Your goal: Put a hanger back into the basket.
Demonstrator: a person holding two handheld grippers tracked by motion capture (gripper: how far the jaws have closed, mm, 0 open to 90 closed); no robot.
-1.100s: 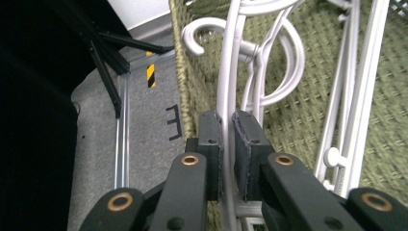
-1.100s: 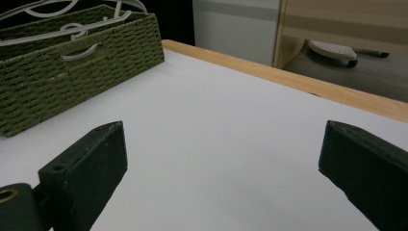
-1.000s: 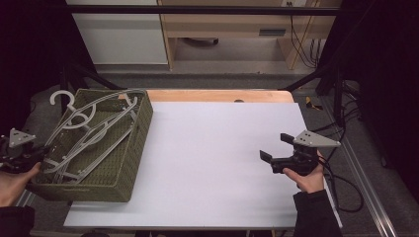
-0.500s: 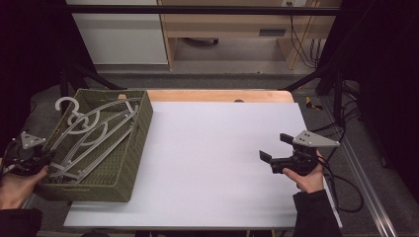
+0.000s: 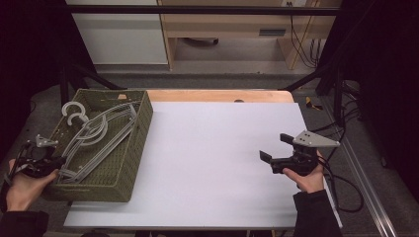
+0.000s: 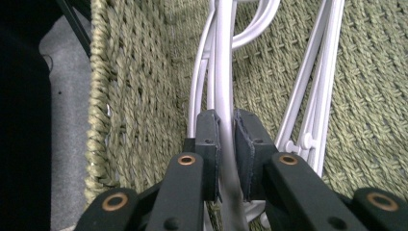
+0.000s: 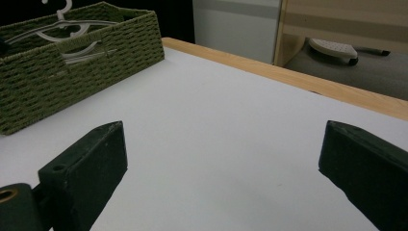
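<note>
1. A hanger [image 6: 224,72] is being clamped between the pads of the left gripper [image 6: 226,144]; its white bar is running straight up between the two jaws, and the pads are being pressed on it from both sides.
2. The hanger is lying with several others in the basket [image 5: 129,163] at the left end of the table [image 5: 217,148], and the left gripper [image 5: 42,163] is being held at the basket's near left corner.
3. The step in hand is judged to be the drawing of this one hanger out of the pile, or the setting of it down there; which of the two cannot be told.
4. The grip is best kept square on the bar, since a thin round bar is likely to be twisted or slipped out of flat pads.
5. If the hanger is being lifted, a slow, straight rise is advised, because the hooks [image 5: 74,112] of the neighbours are lying crossed and could be dragged along.
6. The woven wall [image 6: 110,96] just beside the jaws should be kept clear, so that nothing is snagged on it.
7. The right gripper [image 5: 276,150] is being held over the table's right side with its jaws wide apart and nothing between them; it is well apart from the basket.
</note>
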